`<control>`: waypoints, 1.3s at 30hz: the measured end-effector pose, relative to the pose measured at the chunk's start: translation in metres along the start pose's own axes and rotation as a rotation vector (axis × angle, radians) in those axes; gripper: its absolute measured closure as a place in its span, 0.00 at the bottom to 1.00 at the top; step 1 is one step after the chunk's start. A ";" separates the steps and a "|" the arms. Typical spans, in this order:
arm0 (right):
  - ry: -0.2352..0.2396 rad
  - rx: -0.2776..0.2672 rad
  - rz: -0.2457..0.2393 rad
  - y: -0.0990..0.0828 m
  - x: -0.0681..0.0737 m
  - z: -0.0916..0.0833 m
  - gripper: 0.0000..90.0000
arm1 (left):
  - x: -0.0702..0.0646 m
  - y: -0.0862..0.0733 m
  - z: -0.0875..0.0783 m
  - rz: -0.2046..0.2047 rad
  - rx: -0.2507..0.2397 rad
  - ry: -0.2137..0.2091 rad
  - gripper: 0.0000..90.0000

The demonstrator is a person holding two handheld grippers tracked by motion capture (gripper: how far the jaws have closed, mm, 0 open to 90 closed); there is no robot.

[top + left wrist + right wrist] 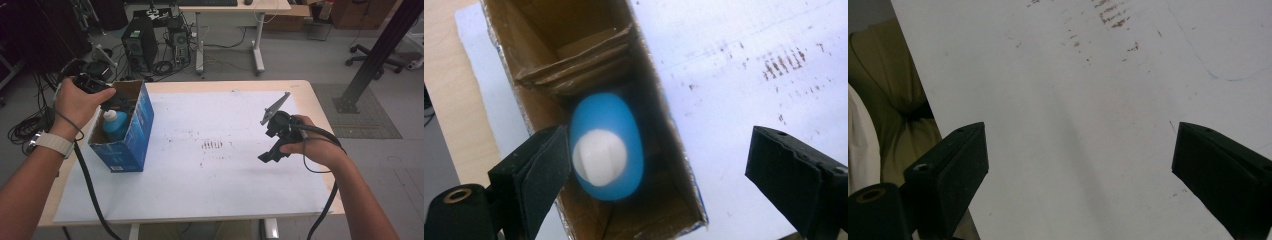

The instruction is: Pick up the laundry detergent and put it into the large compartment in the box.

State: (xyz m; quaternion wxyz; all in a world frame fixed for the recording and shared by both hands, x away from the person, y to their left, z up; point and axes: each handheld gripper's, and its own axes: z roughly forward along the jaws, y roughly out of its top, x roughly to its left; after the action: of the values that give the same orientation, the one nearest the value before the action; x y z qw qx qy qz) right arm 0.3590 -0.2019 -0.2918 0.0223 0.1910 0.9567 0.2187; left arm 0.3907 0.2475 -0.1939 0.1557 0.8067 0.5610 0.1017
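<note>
A blue cardboard box (131,135) with its top open stands at the left of the table. Upright inside it is a blue bottle (115,125) with a white cap. My left gripper (117,102) hovers over the box mouth, pointing down. In the left gripper view the bottle (611,135) lies below and between the jaws of the left gripper (659,160), which is open and clear of it. Cardboard flaps (574,65) fold inward at the far end of the box (544,30). At the right, my right gripper (266,156) is held low over the paper, open and empty (1080,160).
A white paper sheet (210,165) covers most of the wooden table (305,90), with brown smudges (214,145) near its middle. Beyond the table are a computer tower (140,45), floor cables, another desk (230,10) and a black post (380,50).
</note>
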 end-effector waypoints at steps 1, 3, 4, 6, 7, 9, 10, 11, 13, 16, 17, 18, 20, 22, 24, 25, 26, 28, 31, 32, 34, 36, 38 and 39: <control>0.000 0.001 0.000 0.000 0.000 0.000 0.09 | -0.002 0.000 -0.001 0.006 -0.003 -0.002 0.12; -0.001 0.000 0.001 0.000 0.000 -0.001 0.09 | -0.005 0.001 -0.003 0.014 -0.001 -0.002 0.12; -0.003 0.001 0.002 0.000 0.001 -0.001 0.09 | -0.006 0.002 -0.004 0.021 -0.003 -0.004 0.12; -0.002 0.002 -0.002 0.001 0.001 -0.001 0.09 | -0.010 0.003 -0.006 0.036 -0.001 -0.006 0.12; -0.002 0.001 -0.002 0.001 0.001 -0.001 0.09 | -0.012 0.003 -0.007 0.042 -0.001 -0.007 0.12; -0.003 0.003 -0.001 0.001 0.001 -0.001 0.09 | -0.016 0.004 -0.008 0.058 0.004 -0.009 0.12; -0.003 0.002 -0.001 0.001 0.001 -0.001 0.09 | -0.018 0.004 -0.009 0.064 0.009 -0.010 0.12; -0.003 0.000 -0.002 0.001 0.001 -0.002 0.09 | -0.018 0.004 -0.009 0.064 0.009 -0.010 0.12; -0.004 0.001 -0.003 0.002 0.001 -0.002 0.09 | -0.023 0.005 -0.011 0.082 0.017 -0.012 0.13; -0.003 0.001 -0.001 0.002 0.002 -0.002 0.09 | -0.028 0.006 -0.014 0.099 0.019 -0.013 0.13; -0.004 0.002 -0.004 0.002 0.002 -0.002 0.09 | -0.029 0.006 -0.015 0.104 0.018 -0.014 0.13; -0.003 0.002 -0.004 0.002 0.002 -0.002 0.09 | -0.031 0.006 -0.016 0.112 0.022 -0.015 0.13; -0.002 0.002 -0.006 0.003 0.002 -0.002 0.09 | -0.034 0.007 -0.018 0.121 0.021 -0.013 0.13; -0.004 0.002 -0.006 0.003 0.002 -0.002 0.09 | -0.037 0.008 -0.020 0.131 0.024 -0.015 0.13; -0.004 0.000 -0.007 0.003 0.002 -0.003 0.09 | -0.040 0.008 -0.021 0.140 0.025 -0.019 0.13; -0.005 0.000 -0.008 0.003 0.002 -0.003 0.09 | -0.042 0.008 -0.022 0.148 0.028 -0.021 0.13; -0.006 0.000 -0.008 0.003 0.002 -0.003 0.09 | -0.043 0.008 -0.022 0.154 0.027 -0.023 0.13; -0.005 -0.001 -0.008 0.003 0.003 -0.003 0.09 | -0.047 0.008 -0.023 0.172 0.029 -0.034 0.13; -0.006 0.000 -0.005 0.003 0.003 -0.003 0.09 | -0.051 0.008 -0.022 0.189 0.027 -0.045 0.13; -0.006 0.000 -0.005 0.002 0.003 -0.003 0.09 | -0.052 0.008 -0.022 0.195 0.031 -0.043 0.13; -0.006 -0.001 -0.006 0.002 0.003 -0.004 0.09 | -0.054 0.008 -0.022 0.205 0.029 -0.050 0.13; -0.007 -0.003 -0.005 0.001 0.002 -0.004 0.09 | -0.056 0.008 -0.023 0.214 0.023 -0.058 0.13; -0.008 -0.004 -0.004 0.001 0.002 -0.004 0.09 | -0.057 0.008 -0.023 0.225 0.022 -0.059 0.13; -0.008 -0.003 -0.003 0.000 0.002 -0.005 0.09 | -0.058 0.008 -0.023 0.229 0.021 -0.061 0.13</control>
State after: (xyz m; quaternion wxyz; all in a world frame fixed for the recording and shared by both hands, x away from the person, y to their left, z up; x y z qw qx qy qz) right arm 0.3567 -0.2029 -0.2874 0.0265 0.1903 0.9565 0.2195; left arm 0.3694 0.1936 -0.1686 0.1517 0.8697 0.4613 0.0882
